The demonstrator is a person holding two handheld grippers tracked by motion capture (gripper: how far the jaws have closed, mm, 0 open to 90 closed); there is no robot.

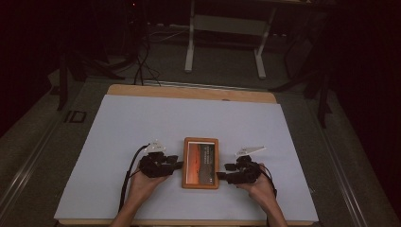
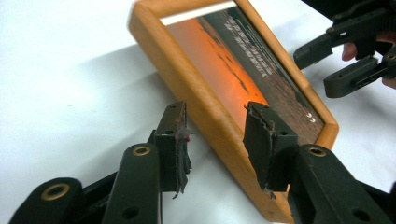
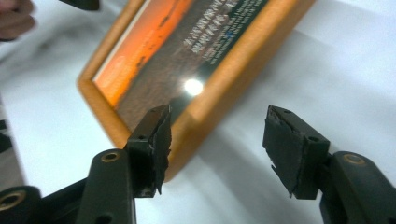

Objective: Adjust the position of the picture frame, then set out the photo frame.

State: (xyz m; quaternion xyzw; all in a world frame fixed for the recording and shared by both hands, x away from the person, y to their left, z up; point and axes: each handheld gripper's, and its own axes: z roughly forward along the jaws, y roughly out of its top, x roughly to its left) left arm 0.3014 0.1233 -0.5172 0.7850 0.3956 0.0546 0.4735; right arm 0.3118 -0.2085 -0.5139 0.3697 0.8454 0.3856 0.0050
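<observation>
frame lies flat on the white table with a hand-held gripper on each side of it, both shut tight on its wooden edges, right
Not quite. The frame does lie flat on the white table with a hand-held gripper on each side, but both are open, not shut on it. The left gripper view shows the left hand-held gripper with jaws spread astride the wooden edge; the right gripper view shows the right hand-held gripper spread wide at a corner.

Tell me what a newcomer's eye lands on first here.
The wooden picture frame with its orange sunset print lies flat near the front of the white table, bright against the dark room. A black tool flanks it on each side: the left tool open, straddling the frame's long edge, the right tool open at the frame's near corner.
</observation>
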